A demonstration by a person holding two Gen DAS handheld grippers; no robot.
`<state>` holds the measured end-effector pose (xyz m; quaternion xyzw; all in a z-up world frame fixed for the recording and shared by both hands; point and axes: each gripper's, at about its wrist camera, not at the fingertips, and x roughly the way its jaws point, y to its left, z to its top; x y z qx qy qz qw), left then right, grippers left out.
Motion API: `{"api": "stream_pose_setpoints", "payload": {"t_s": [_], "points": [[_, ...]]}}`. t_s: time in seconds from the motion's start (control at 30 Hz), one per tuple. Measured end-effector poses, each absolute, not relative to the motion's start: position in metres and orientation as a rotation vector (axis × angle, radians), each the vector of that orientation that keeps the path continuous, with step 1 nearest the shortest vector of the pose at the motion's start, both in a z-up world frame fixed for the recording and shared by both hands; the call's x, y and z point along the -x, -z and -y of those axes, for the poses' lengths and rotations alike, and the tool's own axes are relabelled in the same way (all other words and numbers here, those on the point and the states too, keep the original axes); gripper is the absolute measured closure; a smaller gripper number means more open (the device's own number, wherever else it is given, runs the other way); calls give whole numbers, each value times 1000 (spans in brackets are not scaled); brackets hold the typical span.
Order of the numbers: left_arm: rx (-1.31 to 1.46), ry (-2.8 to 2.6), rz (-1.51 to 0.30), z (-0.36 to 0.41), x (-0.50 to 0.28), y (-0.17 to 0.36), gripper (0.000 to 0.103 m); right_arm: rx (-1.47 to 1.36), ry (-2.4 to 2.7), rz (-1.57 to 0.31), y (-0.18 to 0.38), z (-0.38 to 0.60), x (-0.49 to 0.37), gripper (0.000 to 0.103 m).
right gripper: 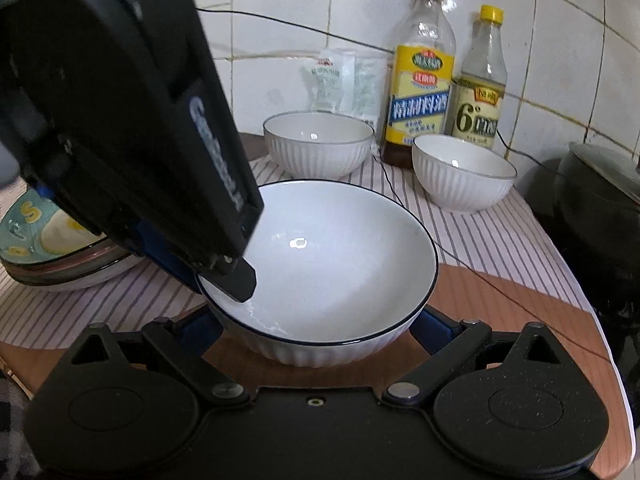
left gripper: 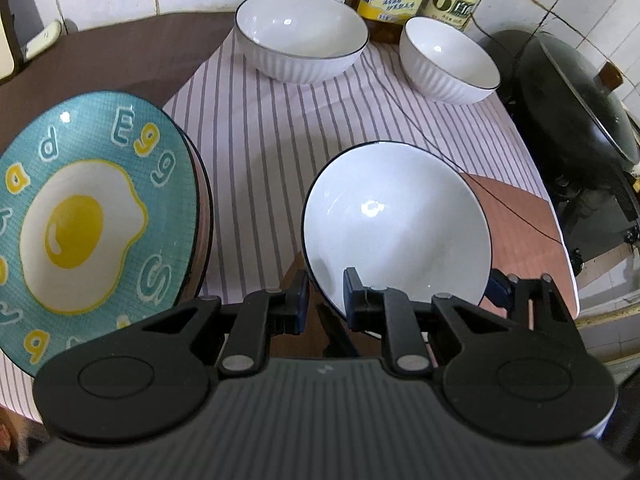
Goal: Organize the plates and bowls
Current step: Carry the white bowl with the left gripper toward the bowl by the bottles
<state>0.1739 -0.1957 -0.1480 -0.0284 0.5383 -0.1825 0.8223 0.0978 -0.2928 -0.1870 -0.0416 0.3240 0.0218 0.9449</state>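
- The surface (left gripper: 120, 52) is dark brown, and a striped cloth (left gripper: 280, 128) covers most of it; behind it stands a wall of white tiles (right gripper: 280, 8).
- At the back edge stand two bottles, one with a yellow label (right gripper: 420, 92) and one with a pale label (right gripper: 480, 92). A dark wok with a lid (left gripper: 576, 108) sits past the right edge.
- Two white ribbed bowls rest on the cloth near the back edge: a larger bowl (left gripper: 300, 36) and a smaller bowl (left gripper: 448, 60).
- A stack of plates, with an egg-pattern plate (left gripper: 88, 208) on top, sits near the left edge.
- The left claw (left gripper: 326, 296) is narrow and pinches the near-left rim of a white bowl with a dark rim (right gripper: 332, 272), at the front of the surface.
- The right claw (right gripper: 320, 328) is wide, with one finger at each side of this bowl; I cannot tell if they touch it.
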Motion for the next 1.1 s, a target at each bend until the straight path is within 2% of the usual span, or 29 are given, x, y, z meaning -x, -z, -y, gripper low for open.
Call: {"api": "stream_pose_setpoints", "payload": {"t_s": [0.27,0.6,1.1], "points": [[82,417,-1159,186,-164,139,84,1,-24,-656,154,298,-68,3],[95,442,-1101,164,-149,96,83,-73,18,-622,112,304,-52,4],[110,425,-999,107,-169,39,79,-373,-67,-680,55,310,-103,6]]}}
